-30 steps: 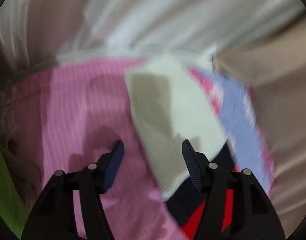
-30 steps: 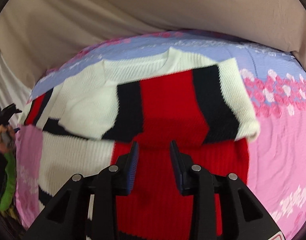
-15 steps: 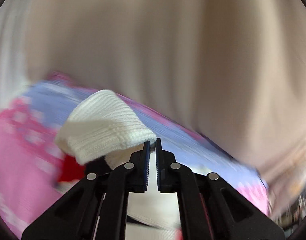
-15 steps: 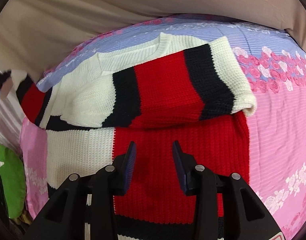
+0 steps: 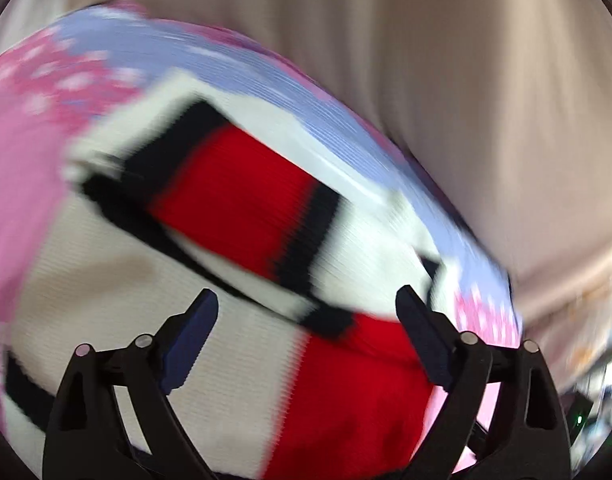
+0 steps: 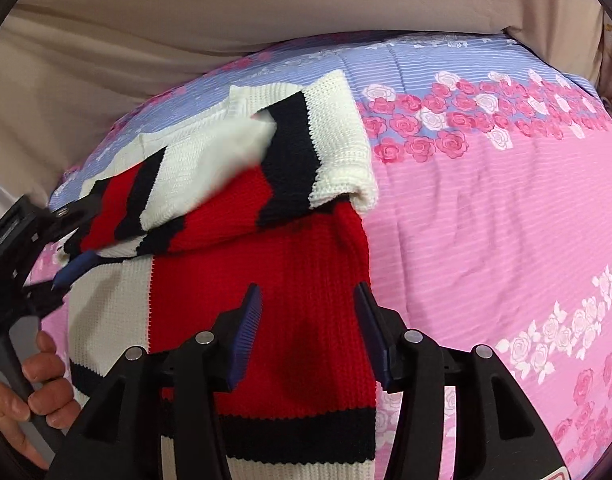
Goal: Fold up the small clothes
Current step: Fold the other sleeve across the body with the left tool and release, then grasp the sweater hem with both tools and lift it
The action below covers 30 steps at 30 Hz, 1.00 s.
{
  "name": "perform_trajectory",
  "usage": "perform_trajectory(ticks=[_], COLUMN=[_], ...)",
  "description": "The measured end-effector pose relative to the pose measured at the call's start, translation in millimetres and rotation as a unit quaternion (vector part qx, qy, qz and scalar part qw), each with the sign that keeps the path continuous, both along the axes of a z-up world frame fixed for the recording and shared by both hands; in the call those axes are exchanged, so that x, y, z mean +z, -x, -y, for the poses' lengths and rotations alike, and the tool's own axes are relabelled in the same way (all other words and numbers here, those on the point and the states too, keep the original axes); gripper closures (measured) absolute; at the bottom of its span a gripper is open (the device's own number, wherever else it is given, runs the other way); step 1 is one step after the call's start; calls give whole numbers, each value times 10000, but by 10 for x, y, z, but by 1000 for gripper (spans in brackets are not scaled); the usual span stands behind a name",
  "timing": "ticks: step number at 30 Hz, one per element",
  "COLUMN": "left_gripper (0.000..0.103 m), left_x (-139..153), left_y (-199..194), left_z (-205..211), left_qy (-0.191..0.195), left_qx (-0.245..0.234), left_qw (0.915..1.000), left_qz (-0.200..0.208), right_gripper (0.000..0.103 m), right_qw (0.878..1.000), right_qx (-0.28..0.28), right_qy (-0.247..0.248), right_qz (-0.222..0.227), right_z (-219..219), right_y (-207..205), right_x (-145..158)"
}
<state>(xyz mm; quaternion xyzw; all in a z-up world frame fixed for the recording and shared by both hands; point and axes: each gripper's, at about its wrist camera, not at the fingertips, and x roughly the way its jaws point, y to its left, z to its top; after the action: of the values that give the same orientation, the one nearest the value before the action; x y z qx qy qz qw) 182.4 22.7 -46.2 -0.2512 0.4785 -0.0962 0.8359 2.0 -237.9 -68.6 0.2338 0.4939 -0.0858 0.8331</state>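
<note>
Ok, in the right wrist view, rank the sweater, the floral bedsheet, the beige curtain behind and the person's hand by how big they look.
1. Floral bedsheet and beige curtain: too close to rank apart.
2. Sweater, though it lies nearer the camera, so partly inflated.
3. Person's hand, smallest, cut off by the frame edge.

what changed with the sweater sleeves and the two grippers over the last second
The left gripper, shut on the sweater's white left cuff half a second ago, carried that sleeve across the sweater and is opening, nothing between its jaws. The right gripper is opening too, empty above the red panel. The right sleeve stays folded over, the sweater flat on the floral bedspread.
</note>
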Motion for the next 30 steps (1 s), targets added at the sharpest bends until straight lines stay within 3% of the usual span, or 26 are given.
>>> perform_trajectory(ticks=[3,5,8,11,13,14,16,17,19,21,24,25,26,29,30], left_gripper=[14,15,20,38,60,65,80,81,82,82,81,81,81,82,82], left_x=[-119,-239,-382,-495,-552,-571,-585,-533,-354,-236,-236,-353,-445,-574,-536], left_y=[-247,-420,-548,-622,-656,-690,-689,-669,-576,-454,-463,-519,-548,-507,-498], left_z=[-490,-847,-1106,-1293,-1382,-1454,-1494,-1511,-1544,-1558,-1440,-1388,-1356,-1333,-1316], left_qy=[142,399,736,824,923,941,990,998,1049,1066,568,317,190,123,-13], left_qx=[725,1324,1777,1969,2037,2073,2104,2113,2117,2056,1926,1899,1886,1957,1931], left_qw=[9968,9889,9784,9720,9684,9668,9650,9651,9670,9700,9773,9781,9777,9753,9769], left_qz=[-314,-541,-757,-987,-1101,-1160,-1211,-1183,-956,-744,-675,-784,-900,-1019,-915], right_gripper=[44,43,43,43,43,44,62,93,93,94,94,94,94,94,94], right_qw=[9988,9985,9976,9954,9941,9939,9941,9940,9932,9868,9790,9803,9857,9988,9986], right_qx=[105,69,-99,-341,-565,-618,-539,-424,-326,-232,-93,-87,-73,-169,-213], right_qy=[-440,-474,-634,-890,-927,-918,-936,-1007,-1029,-1067,-535,-244,-86,-328,-417], right_qz=[207,264,240,60,-35,18,102,112,444,1198,1967,1960,1683,335,248], right_z=[12,24,80,159,176,169,110,73,56,47,39,57,91,282,303], right_y=[-215,-485,-869,-1171,-1296,-1326,-1436,-1510,-1582,-1514,-1286,-1245,-1281,-1494,-1491], right_x=[3,-37,-168,-388,-483,-485,-444,-413,-191,323,882,885,735,-148,-241])
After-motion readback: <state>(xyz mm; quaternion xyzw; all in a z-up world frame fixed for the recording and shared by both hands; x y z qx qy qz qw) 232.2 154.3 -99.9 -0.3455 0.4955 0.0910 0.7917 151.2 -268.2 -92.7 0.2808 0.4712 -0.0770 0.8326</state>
